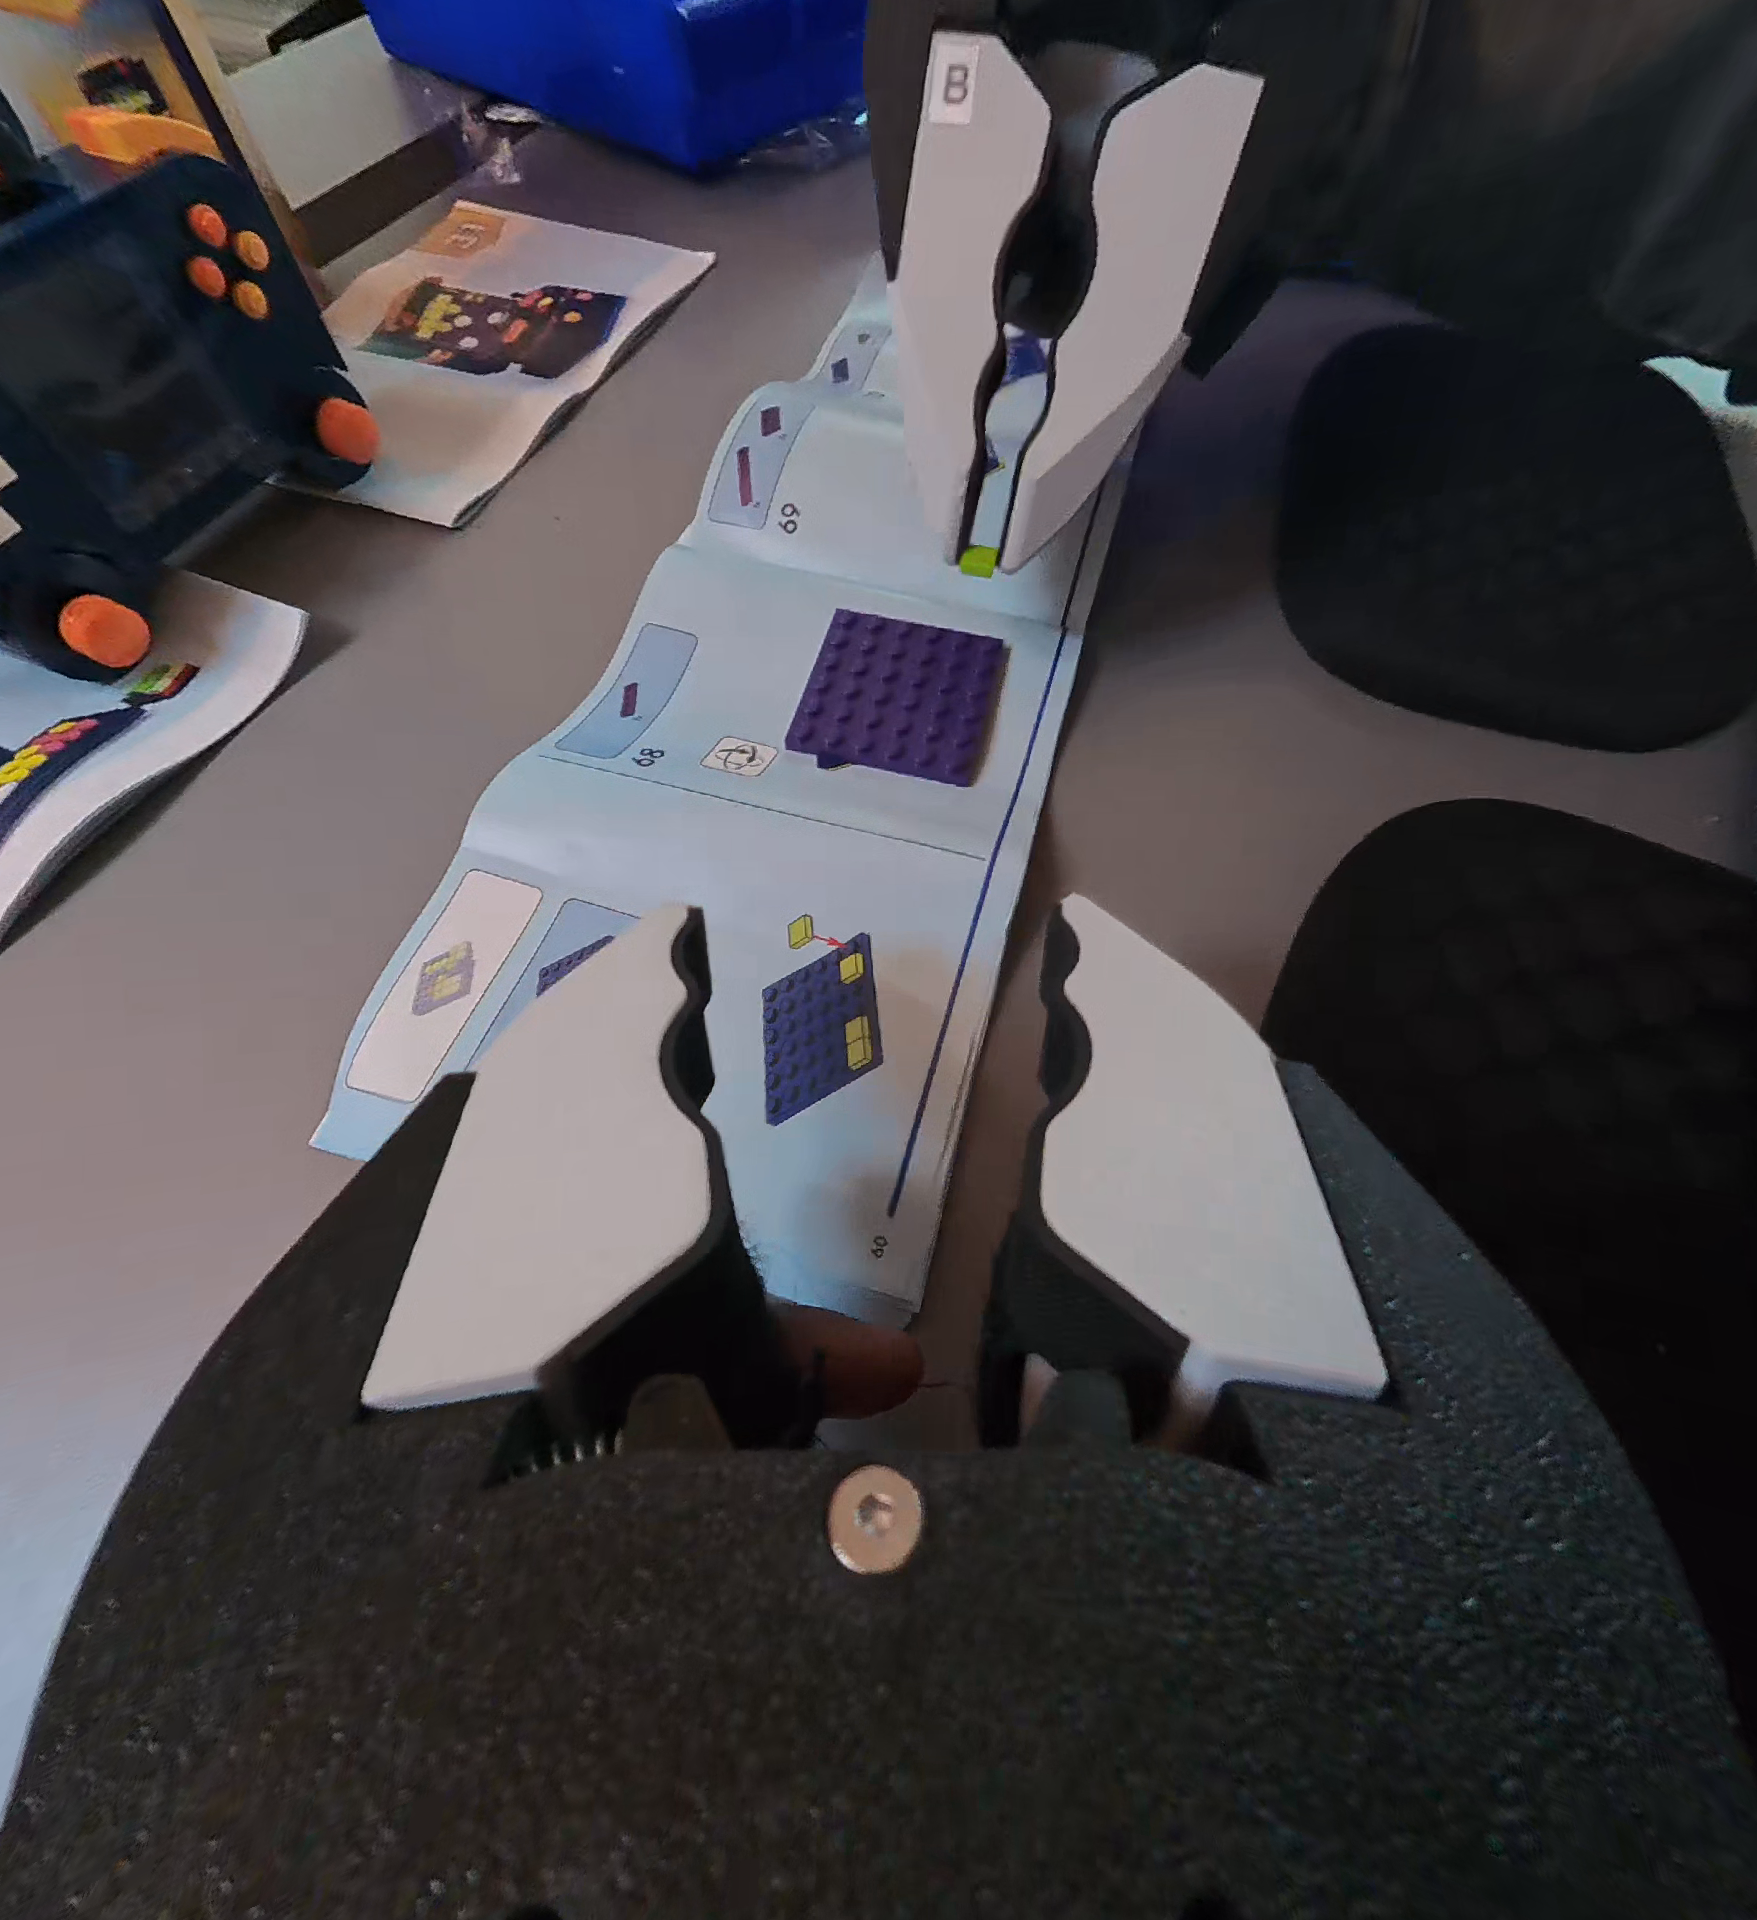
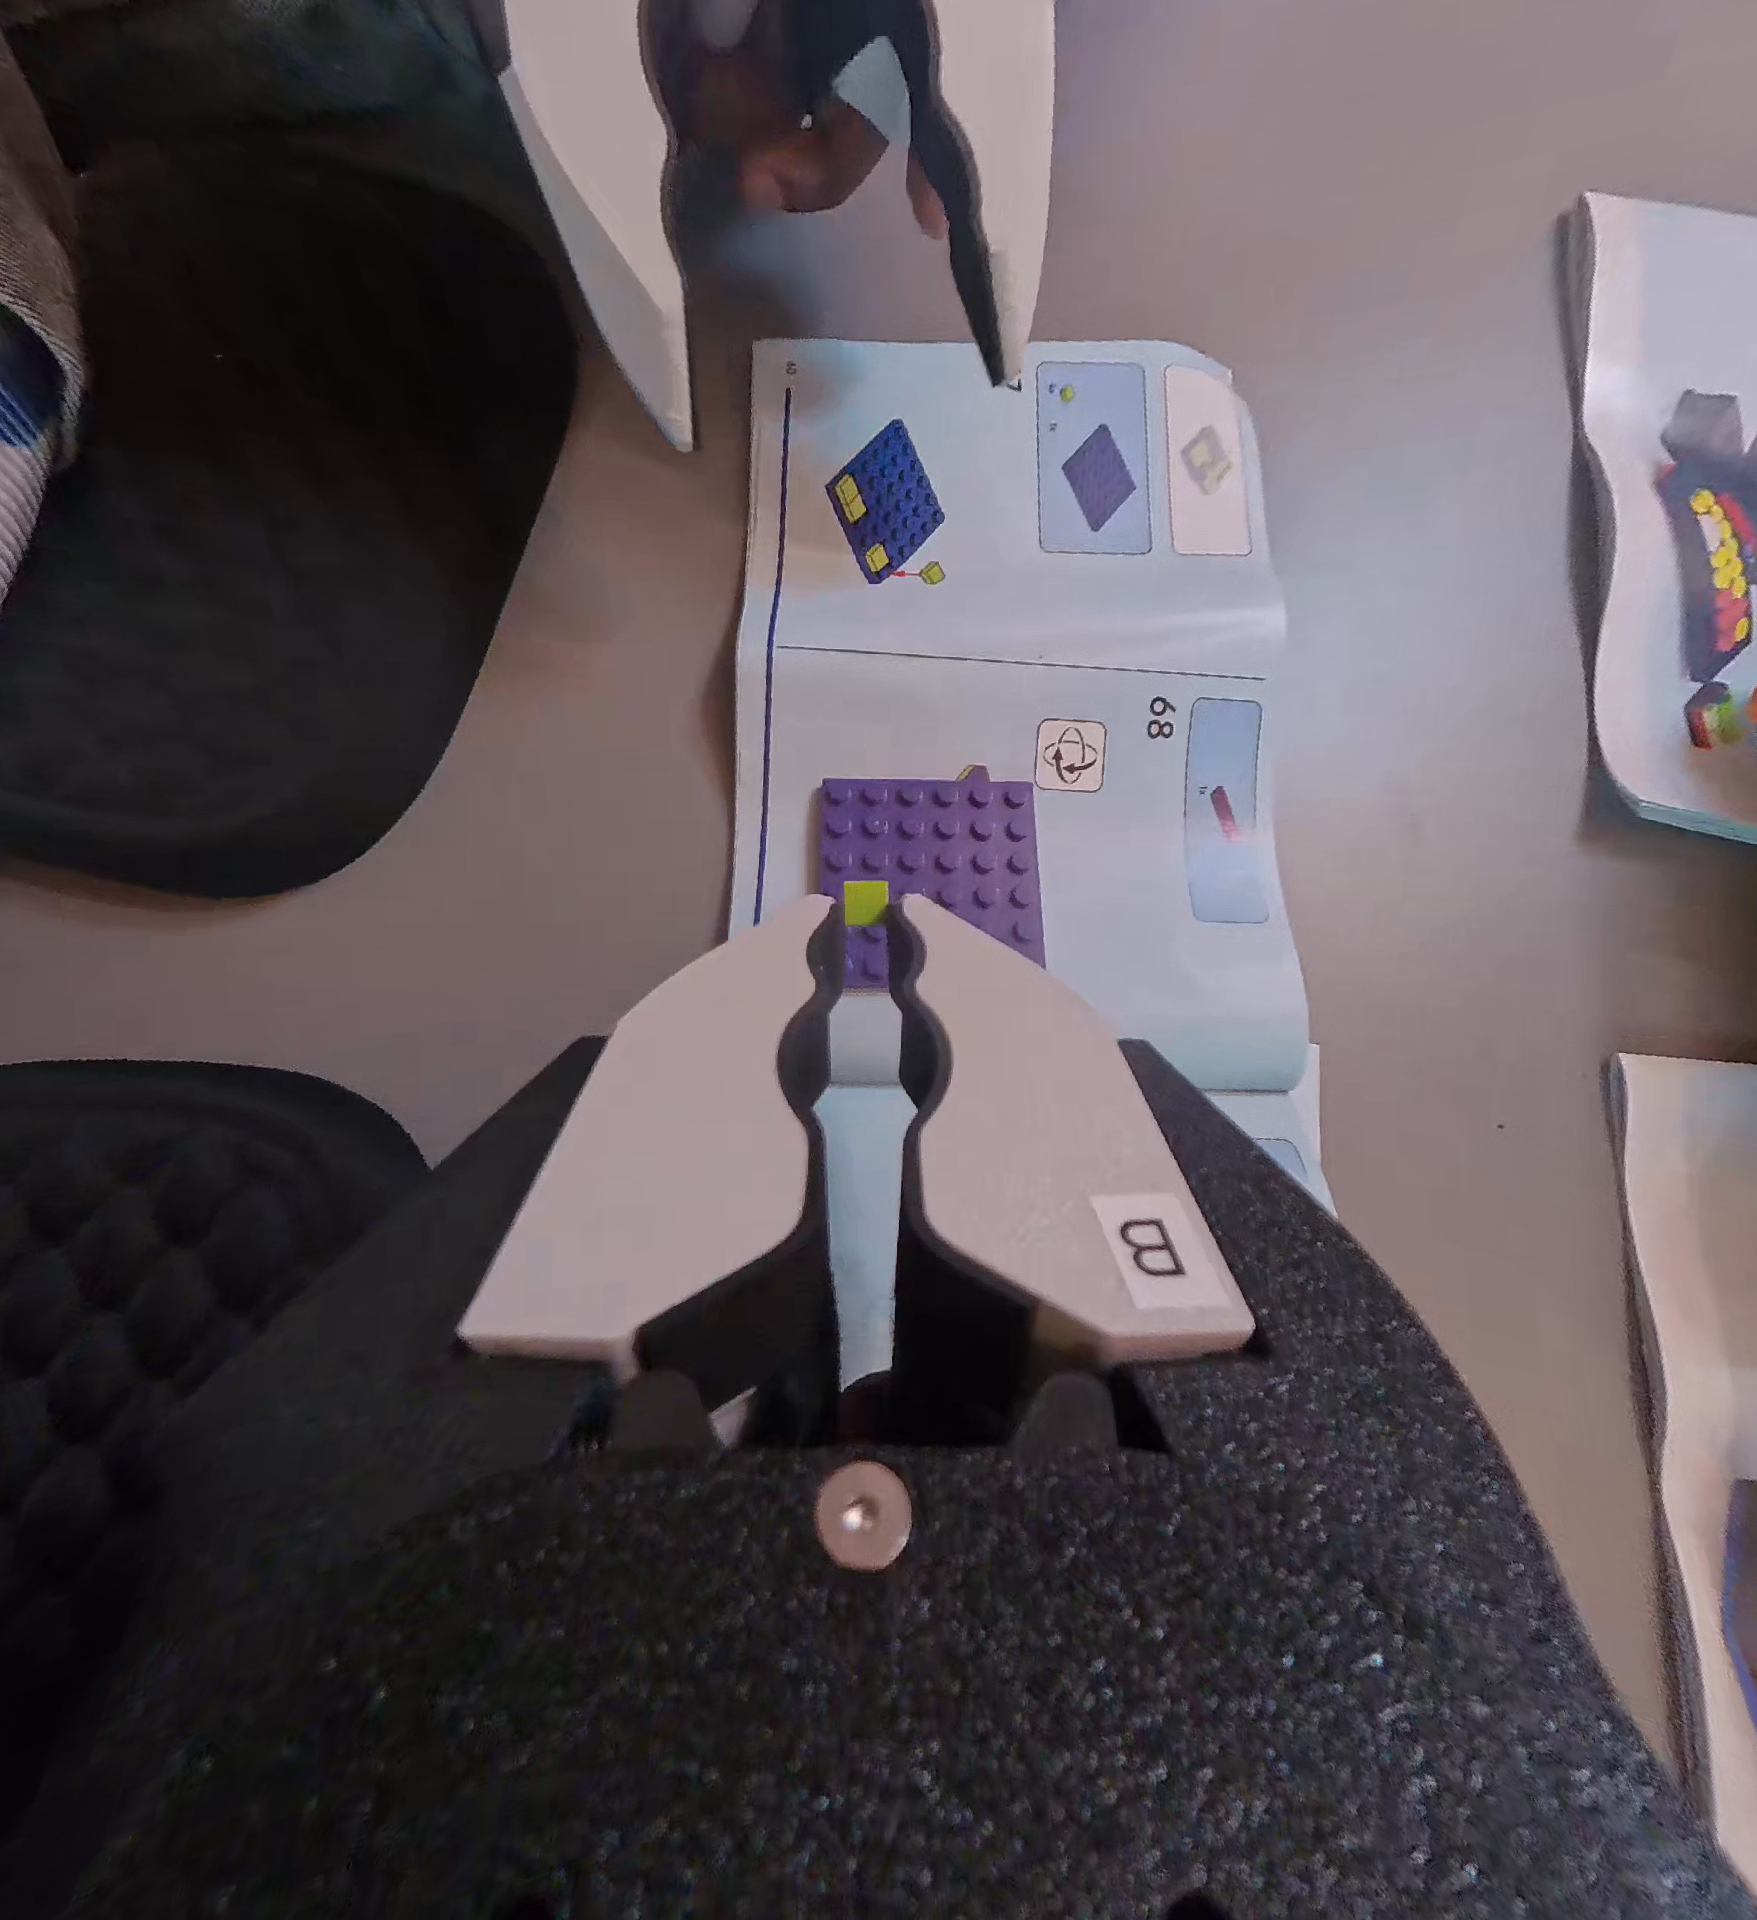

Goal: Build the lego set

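Step in hand: placing a small lime-green piece [image 2: 865, 902] on the purple plate [image 2: 941, 847], as I judge it from the open booklet [image 2: 1009, 613] under the plate.
Right gripper [image 2: 866, 914]: fingers clenched on the lime-green piece, held at the centre of the right wrist view over the plate's near edge; whether piece and plate touch, I cannot tell.
Left gripper [image 1: 879, 935]: fingers released, holding nothing, at the lower middle of the left wrist view above the booklet.
Purple plate: lies flat on the booklet on the grey bench [image 1: 230, 935], centre of both views.
Next move: likely line the piece up on the studs and press down; the free gripper may need to steady the plate.
Elsewhere: a finished dark-blue model with orange buttons [image 1: 126, 416], upper left of the left wrist view.
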Demonstrator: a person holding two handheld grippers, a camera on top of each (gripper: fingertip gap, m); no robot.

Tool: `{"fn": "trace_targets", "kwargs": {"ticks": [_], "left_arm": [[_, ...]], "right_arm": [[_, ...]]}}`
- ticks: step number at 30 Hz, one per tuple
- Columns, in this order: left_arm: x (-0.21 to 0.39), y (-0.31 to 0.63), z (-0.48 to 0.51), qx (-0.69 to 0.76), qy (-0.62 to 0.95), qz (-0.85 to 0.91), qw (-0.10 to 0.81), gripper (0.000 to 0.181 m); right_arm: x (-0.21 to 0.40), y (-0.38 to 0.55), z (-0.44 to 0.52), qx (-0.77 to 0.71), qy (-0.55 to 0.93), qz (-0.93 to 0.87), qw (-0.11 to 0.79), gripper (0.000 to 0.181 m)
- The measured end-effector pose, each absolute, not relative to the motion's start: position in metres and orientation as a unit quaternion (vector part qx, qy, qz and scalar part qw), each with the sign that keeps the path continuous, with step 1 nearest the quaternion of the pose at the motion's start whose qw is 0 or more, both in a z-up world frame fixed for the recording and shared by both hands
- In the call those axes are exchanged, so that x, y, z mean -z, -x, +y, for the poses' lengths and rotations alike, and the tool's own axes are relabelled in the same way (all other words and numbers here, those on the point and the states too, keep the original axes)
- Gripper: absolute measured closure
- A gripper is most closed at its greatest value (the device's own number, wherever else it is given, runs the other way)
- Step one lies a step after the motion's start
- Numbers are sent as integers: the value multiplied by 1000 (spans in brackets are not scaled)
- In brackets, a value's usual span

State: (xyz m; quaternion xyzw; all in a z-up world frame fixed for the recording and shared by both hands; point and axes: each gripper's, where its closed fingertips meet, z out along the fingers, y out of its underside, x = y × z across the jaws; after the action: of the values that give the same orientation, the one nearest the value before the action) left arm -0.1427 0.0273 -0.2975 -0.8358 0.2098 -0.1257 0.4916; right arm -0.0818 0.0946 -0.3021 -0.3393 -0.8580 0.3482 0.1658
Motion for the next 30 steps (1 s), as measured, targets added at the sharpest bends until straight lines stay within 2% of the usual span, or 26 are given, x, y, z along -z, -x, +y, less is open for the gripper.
{"fn": "trace_targets", "kwargs": {"ticks": [6,9,15,17,20,22,25,30], "left_arm": [[285,179,35,65,835,130,531,120],[276,176,32,90,819,127,553,121],[284,186,28,56,837,127,530,122],[282,190,30,58,835,109,536,129],[275,214,32,25,826,42,561,160],[266,216,31,51,808,22,587,172],[257,206,31,94,789,29,607,174],[261,198,32,85,795,58,598,171]], "right_arm": [[310,87,90,-349,335,-860,162,174],[312,91,87,-357,335,-856,163,174],[320,90,85,-358,330,-859,158,174],[321,89,84,-366,330,-857,152,174],[323,89,87,-357,334,-858,158,174],[322,90,87,-354,335,-858,160,174],[321,93,86,-337,339,-862,172,174],[323,98,78,-305,340,-871,183,174]]}}
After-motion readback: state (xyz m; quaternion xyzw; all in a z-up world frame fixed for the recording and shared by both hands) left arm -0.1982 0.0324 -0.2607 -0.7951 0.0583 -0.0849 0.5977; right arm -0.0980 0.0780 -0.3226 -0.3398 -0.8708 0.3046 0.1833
